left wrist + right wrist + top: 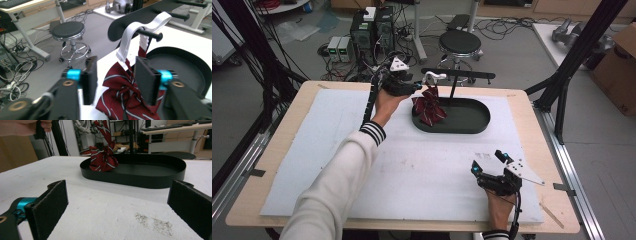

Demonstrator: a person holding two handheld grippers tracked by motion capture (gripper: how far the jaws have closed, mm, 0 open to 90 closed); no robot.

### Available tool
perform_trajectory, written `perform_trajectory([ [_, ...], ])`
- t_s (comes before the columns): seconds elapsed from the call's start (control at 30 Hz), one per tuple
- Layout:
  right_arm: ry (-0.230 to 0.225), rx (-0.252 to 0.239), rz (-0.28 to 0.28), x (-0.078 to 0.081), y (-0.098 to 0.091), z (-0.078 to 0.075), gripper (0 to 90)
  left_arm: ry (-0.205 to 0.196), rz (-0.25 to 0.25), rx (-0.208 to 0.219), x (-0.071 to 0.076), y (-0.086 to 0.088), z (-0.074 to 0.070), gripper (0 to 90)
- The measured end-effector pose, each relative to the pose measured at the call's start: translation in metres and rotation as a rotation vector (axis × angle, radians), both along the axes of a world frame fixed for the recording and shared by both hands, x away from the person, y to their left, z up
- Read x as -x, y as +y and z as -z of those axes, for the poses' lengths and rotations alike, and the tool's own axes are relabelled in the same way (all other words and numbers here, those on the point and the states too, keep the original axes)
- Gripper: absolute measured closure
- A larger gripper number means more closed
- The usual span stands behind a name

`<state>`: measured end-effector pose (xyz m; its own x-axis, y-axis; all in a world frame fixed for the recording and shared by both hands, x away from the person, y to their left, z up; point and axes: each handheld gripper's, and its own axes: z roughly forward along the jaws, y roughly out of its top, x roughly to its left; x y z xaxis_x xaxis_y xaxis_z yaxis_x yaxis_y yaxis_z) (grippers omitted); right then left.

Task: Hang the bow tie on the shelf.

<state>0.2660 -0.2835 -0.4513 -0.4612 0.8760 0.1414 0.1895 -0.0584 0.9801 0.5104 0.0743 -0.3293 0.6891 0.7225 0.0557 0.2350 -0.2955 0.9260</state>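
Note:
A dark red striped bow tie [428, 106] hangs by its white strap [132, 37] from a peg of the black rack [150, 35]. Its lower part rests in the black oval tray [472, 122]. My left gripper [417, 89] reaches in from the left at the tie. In the left gripper view the tie [120, 92] sits between the jaws of that gripper [116, 60], which stand apart, with a gap beside the left pad [90, 80]. My right gripper [488, 161] rests open on the white mat near the front right, nothing between its jaws [120, 186], facing the tray [140, 178] and tie [102, 160].
A white mat [337, 150] covers the wooden table. Behind the table stand a black stool [459, 42] and computer boxes [372, 30] with cables. A black frame post [572, 60] and a cardboard box [619, 65] are at the right.

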Motion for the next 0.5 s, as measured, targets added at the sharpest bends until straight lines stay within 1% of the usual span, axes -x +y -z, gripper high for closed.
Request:
perform_trajectory([
  [0.03,-0.001,0.001,-0.002,0.0,0.0,0.0,2.1,0.013,0.014,0.021,0.002,0.004,0.002,41.6],
  [0.07,-0.001,0.001,-0.001,0.0,0.0,0.0,2.1,0.032,0.047,0.071,0.008,0.014,0.005,35.5],
  [0.1,-0.002,0.001,-0.002,0.0,0.0,0.0,2.1,0.027,0.07,0.092,0.013,0.019,0.007,30.2],
  [0.13,-0.001,-0.001,-0.003,0.0,0.0,0.0,2.1,0.027,0.07,0.092,0.013,0.019,0.007,27.8],
  [0.17,0.001,-0.005,-0.004,0.0,-0.001,0.0,2.1,0.032,0.114,0.128,0.021,0.031,0.01,24.9],
  [0.2,0.0,-0.007,-0.006,0.0,-0.001,0.0,2.1,0.032,0.114,0.128,0.021,0.031,0.01,19.3],
  [0.23,-0.003,-0.003,-0.005,0.0,-0.001,0.0,2.1,0.033,0.135,0.155,0.028,0.04,0.013,16.2],
  [0.3,-0.011,0.009,-0.007,0.0,0.0,0.0,2.1,0.024,0.168,0.176,0.039,0.055,0.015,14.4],
  [0.33,-0.006,0.009,-0.007,0.001,0.001,0.0,2.1,0.015,0.181,0.187,0.045,0.064,0.017,13.2],
  [0.4,-0.006,0.01,-0.008,0.001,0.001,0.0,2.1,0.01,0.199,0.212,0.057,0.083,0.022,12.7],
  [0.5,-0.014,0.01,-0.011,0.0,0.0,0.0,2.1,-0.019,0.187,0.228,0.078,0.113,0.029,12.6],
])
